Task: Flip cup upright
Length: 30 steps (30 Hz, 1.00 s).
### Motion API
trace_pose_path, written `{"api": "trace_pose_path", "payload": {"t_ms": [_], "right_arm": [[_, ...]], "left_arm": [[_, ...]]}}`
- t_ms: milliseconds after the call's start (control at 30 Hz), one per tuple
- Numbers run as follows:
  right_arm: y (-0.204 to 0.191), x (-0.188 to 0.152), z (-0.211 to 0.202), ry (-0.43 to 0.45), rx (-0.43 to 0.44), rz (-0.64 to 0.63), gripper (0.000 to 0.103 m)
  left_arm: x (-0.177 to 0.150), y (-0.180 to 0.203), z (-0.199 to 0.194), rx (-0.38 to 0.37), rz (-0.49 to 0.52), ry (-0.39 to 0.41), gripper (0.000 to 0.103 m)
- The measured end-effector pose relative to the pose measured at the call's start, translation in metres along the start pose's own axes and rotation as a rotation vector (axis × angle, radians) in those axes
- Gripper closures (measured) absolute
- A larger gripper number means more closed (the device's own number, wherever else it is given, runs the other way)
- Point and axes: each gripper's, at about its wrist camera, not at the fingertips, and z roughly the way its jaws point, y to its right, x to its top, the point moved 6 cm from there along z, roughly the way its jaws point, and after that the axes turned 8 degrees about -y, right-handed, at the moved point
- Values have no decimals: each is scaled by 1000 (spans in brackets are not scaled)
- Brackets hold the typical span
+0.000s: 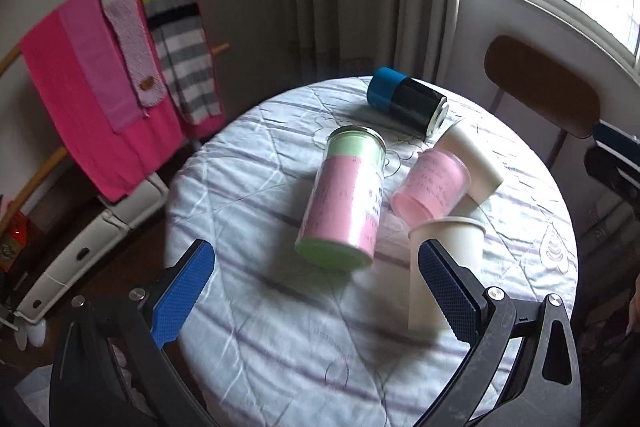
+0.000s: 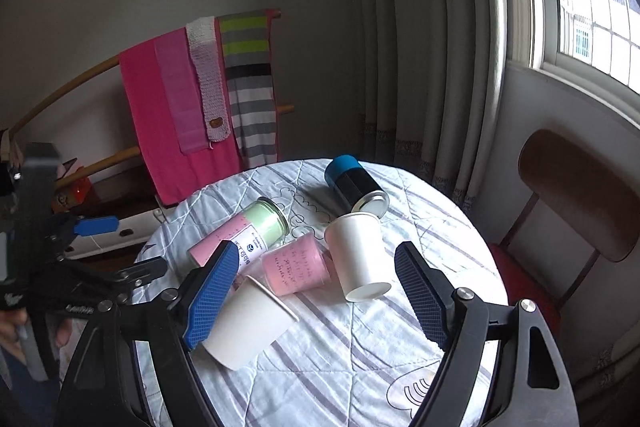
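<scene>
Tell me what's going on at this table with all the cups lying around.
A person holds a hand-held gripper in each hand over a round table with a quilted cloth. Both the left hand-held gripper and the right hand-held gripper are open and hold nothing. Several containers lie tipped over: a pink-and-green jar, a pink cup, a blue-and-black canister and two white paper cups. None has been set upright yet.

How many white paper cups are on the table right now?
2. One white cup is nearest the grippers, by the right gripper's left finger; the other white cup lies on its side between the pink cup and the black-and-blue can.
</scene>
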Motion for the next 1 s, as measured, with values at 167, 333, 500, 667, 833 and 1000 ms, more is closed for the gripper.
{"api": "trace_pose_path", "payload": {"t_ms": [167, 333, 500, 667, 833, 1000], "right_arm": [[9, 0, 19, -31, 20, 33, 22], [16, 1, 30, -56, 29, 34, 22], [19, -1, 39, -74, 37, 35, 22], [21, -3, 48, -93, 46, 40, 22], [20, -3, 50, -99, 53, 50, 22], [11, -2, 48, -101, 61, 44, 22]], "left_arm": [[32, 10, 60, -58, 50, -155, 0], [41, 15, 107, -31, 95, -280, 0], [44, 18, 126, -66, 109, -339, 14], [44, 16, 124, -140, 120, -350, 32], [39, 7, 120, -133, 128, -354, 32], [24, -9, 110, -131, 120, -357, 32]]}}
